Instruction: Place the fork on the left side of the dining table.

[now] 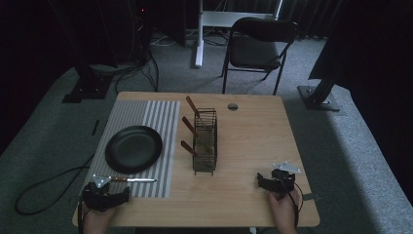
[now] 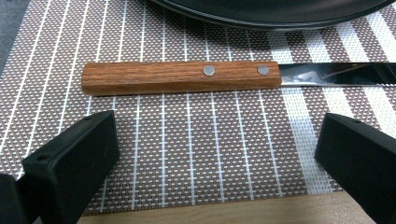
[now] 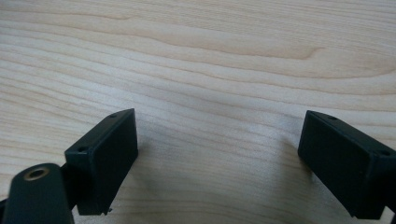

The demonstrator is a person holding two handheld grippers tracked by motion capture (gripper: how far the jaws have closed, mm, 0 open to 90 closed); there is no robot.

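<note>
Your left hand [image 1: 96, 219] comes in at about seven o'clock on the high view, wrapped around the black two-jaw left gripper [image 1: 122, 195], whose grey three-cornered plate sits on top. Its jaws stand wide apart and point toward three o'clock, with nothing between them. Your right hand [image 1: 283, 209] enters at about five o'clock, holding the black two-jaw right gripper [image 1: 259, 181], which is aimed toward nine o'clock. Its jaws are also spread wide and hold nothing.

Bare placemat [image 2: 187, 154] lies before the knife [image 2: 182, 77].
</note>
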